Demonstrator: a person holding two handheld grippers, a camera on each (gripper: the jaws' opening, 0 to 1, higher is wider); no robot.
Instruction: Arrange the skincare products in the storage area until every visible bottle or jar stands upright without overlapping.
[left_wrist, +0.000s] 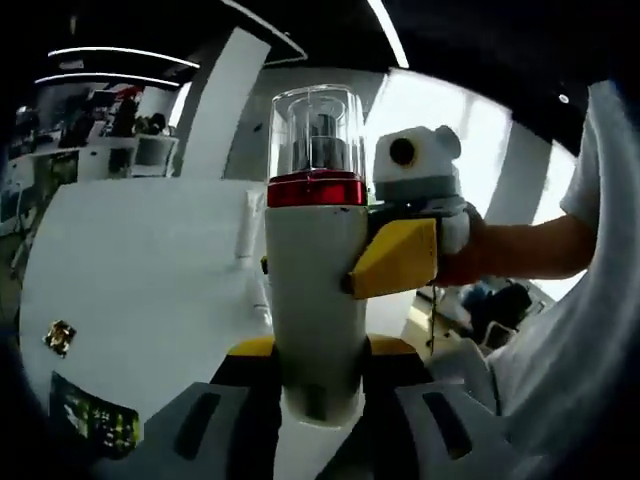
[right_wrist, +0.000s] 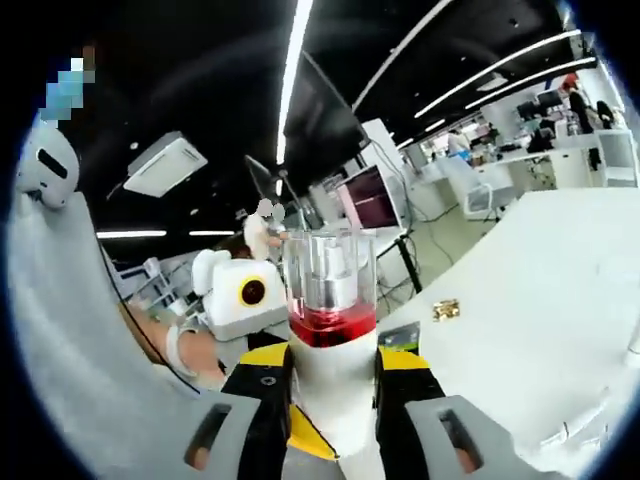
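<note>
white table (left_wrist: 150, 280) in an office; both tongs, left (left_wrist: 318, 365) and right (right_wrist: 332, 385), clench one bottle (left_wrist: 315, 280), rigid, smooth, top-heavy; hold mid-body.

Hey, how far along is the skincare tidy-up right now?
Nothing looks placed yet. In hand: the white bottle with a red band and clear cap is held off the white table, gripped by both the left tool and the right tool. Left: standing it upright on the table. No other skincare products can be made out; a small gold item lies there.
</note>
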